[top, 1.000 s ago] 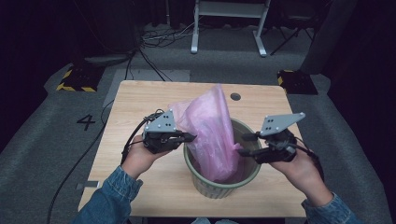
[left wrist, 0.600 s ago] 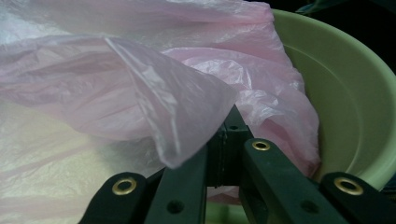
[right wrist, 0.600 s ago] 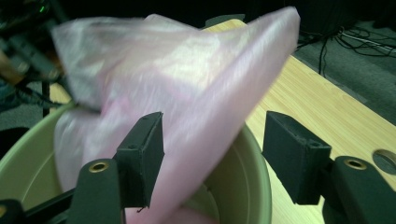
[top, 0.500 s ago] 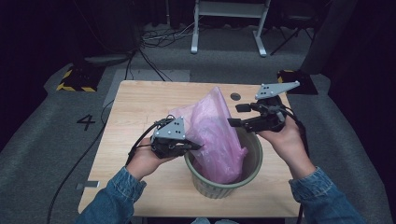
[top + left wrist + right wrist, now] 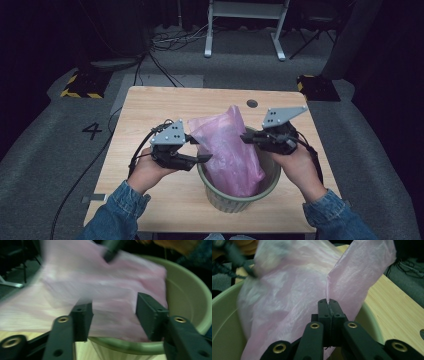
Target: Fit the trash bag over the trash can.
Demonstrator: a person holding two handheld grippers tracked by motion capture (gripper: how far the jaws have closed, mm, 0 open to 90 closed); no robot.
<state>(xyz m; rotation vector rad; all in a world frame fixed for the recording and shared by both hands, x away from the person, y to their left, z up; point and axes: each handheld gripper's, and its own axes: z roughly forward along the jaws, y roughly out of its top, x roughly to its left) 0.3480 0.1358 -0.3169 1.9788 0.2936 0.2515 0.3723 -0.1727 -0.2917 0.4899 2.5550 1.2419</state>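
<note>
I see a light wooden table (image 5: 150,107) on grey carpet, the room behind it dark. The pink bag (image 5: 227,150) stands in the green bin (image 5: 240,202), its long axis upright, leaning toward the table's far edge. My right gripper (image 5: 328,305) has its jaws clamped on a fold of it. My left gripper (image 5: 113,312) has jaws apart, the bag just ahead between them. Bare tabletop lies beyond both.
</note>
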